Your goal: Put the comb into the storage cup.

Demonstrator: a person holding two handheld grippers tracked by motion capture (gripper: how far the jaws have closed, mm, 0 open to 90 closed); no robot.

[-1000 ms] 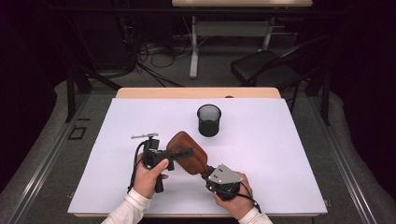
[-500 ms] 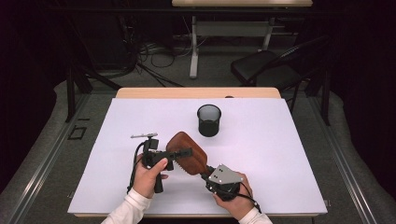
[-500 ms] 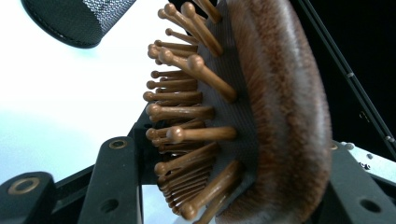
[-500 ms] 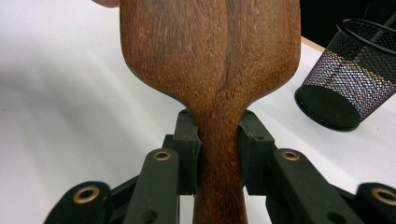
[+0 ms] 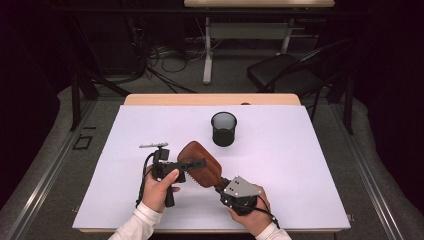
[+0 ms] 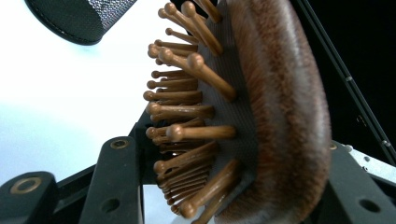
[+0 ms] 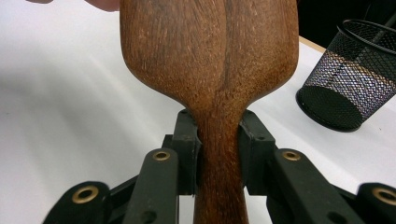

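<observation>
A brown wooden hairbrush is held above the white table between both grippers. My left gripper is shut across the brush head, one jaw on the wooden back and one on the side with the wooden pins. In the left gripper view that grip shows from very close. My right gripper comes from the near right. In the right gripper view the hairbrush has its narrow handle clamped by the right gripper.
A black mesh cup stands upright on the table behind the brush; it shows as the cup at the right and as the cup at the upper left. A black chair and cables lie beyond the far table edge.
</observation>
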